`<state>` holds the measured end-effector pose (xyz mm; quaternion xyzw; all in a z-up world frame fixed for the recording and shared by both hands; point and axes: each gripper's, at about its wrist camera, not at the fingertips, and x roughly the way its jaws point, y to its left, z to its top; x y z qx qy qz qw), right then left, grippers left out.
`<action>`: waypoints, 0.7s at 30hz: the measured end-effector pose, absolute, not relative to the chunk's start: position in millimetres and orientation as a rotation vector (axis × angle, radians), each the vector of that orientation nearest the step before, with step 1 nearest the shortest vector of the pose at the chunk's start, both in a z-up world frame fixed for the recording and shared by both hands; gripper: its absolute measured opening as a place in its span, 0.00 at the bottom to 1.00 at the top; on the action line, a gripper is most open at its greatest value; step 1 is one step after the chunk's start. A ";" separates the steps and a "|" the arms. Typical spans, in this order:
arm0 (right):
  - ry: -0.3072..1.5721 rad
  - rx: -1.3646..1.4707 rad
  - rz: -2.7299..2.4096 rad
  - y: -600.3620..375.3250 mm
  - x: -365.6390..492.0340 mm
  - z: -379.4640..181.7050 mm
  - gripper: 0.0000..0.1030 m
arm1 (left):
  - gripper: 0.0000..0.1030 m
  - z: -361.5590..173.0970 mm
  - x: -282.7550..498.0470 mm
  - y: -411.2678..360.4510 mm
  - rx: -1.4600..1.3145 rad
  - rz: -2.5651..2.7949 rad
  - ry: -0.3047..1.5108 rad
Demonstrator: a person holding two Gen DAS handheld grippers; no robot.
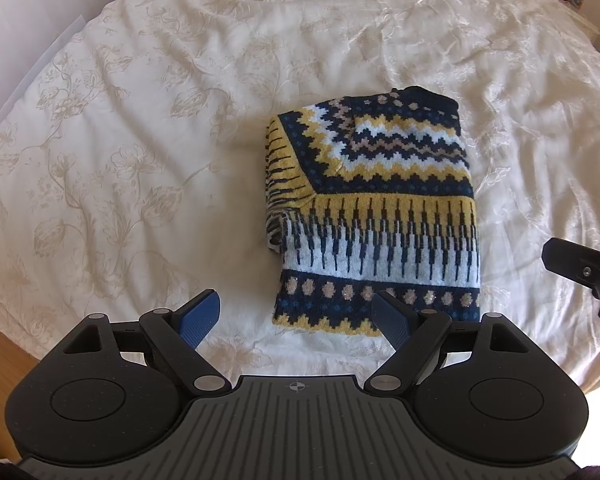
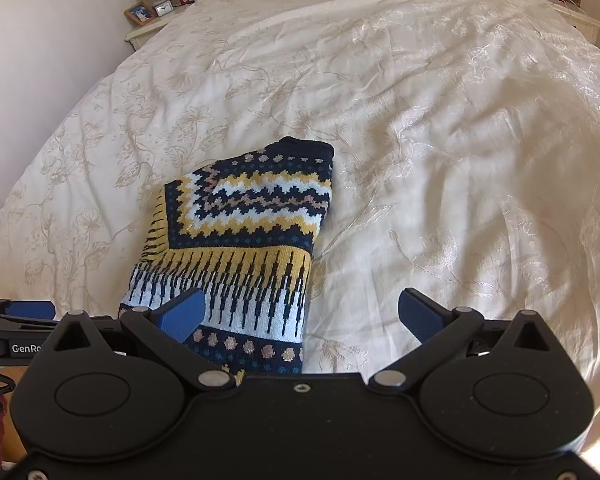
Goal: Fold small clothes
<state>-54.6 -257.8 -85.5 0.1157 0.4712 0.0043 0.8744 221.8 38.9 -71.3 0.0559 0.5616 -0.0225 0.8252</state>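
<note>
A folded navy, yellow and white patterned knit sweater (image 1: 374,216) is lying on the cream floral-embroidered bedspread (image 1: 140,128) near the bed's foot. The left hand-held gripper (image 1: 296,314) is hovering with its blue pads spread apart, holding nothing, its right pad covering part of the sweater's near hem. The right hand-held gripper (image 2: 302,312) is likewise gaping wide and empty, its body hiding the sweater's near edge.
</note>
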 end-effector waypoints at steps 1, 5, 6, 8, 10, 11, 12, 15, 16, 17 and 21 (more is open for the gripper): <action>0.984 0.241 0.008 -257.9 -54.6 -85.4 0.99 | 0.80 -71.3 221.9 39.0 0.119 -0.049 1.194; 0.984 0.241 0.008 -258.6 -54.6 -85.5 0.99 | 0.80 -71.9 221.8 38.7 0.119 -0.050 1.196; 0.984 0.240 0.008 -258.7 -54.6 -85.4 0.99 | 0.80 -72.1 221.5 38.6 0.118 -0.050 1.197; 0.985 0.241 0.009 -258.5 -54.6 -85.4 0.99 | 0.80 -72.2 221.3 38.1 0.118 -0.051 1.198; 0.985 0.241 0.009 -258.7 -54.3 -85.6 0.99 | 0.80 -72.3 221.9 37.3 0.119 -0.055 1.200; 0.985 0.242 0.009 -258.6 -54.3 -85.6 0.99 | 0.80 -72.6 221.8 37.1 0.119 -0.056 1.201; 0.986 0.243 0.010 -258.4 -54.0 -86.1 0.99 | 0.80 -72.6 222.0 37.1 0.120 -0.056 1.201; 0.989 0.243 0.010 -257.9 -53.5 -87.3 0.99 | 0.80 -73.2 222.4 36.9 0.119 -0.058 1.203; 0.990 0.244 0.010 -258.0 -53.3 -87.5 0.99 | 0.80 -73.4 222.7 36.7 0.119 -0.058 1.204; 0.992 0.245 0.012 -258.4 -52.5 -87.8 0.99 | 0.80 -73.8 223.1 36.7 0.119 -0.058 1.206; 1.001 0.250 0.014 -259.3 -50.0 -89.8 0.99 | 0.80 -74.2 223.8 36.2 0.123 -0.057 1.210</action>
